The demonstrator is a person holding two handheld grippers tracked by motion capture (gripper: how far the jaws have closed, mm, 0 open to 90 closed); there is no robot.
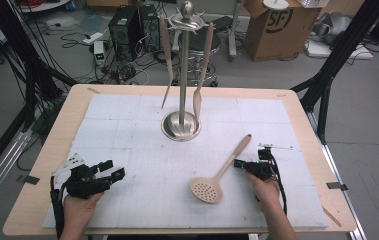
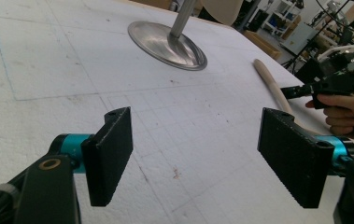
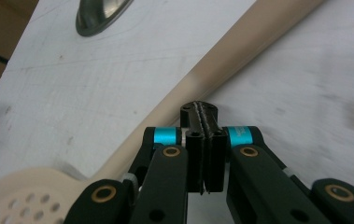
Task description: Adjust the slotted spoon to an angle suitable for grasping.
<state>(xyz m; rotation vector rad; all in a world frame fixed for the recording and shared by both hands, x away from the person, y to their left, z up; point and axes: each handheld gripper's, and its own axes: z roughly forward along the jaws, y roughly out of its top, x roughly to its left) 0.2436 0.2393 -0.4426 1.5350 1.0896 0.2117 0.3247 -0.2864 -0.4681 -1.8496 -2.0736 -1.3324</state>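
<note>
The right tongs (image 1: 240, 163) rest pressed together, gripping nothing, their tips just beside the handle of the slotted spoon (image 1: 220, 173), which lies flat on the counter (image 1: 127, 150) between the two tools. The left tongs (image 1: 112, 170) wait spread apart, well off from it. The pickup looks not yet begun: the right tongs need to part and straddle the handle before lifting it toward the rack (image 1: 183, 75) beyond.

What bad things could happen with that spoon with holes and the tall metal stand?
The right gripper sits shut beside the slotted spoon's handle, not around it. Pushing forward like that would probably slide the spoon across the white mat instead of picking it up.

The stand already has two utensils hanging. Swinging the long spoon up there might knock them loose.

The left gripper is open and far away, so it likely couldn't steady anything quickly.
</note>
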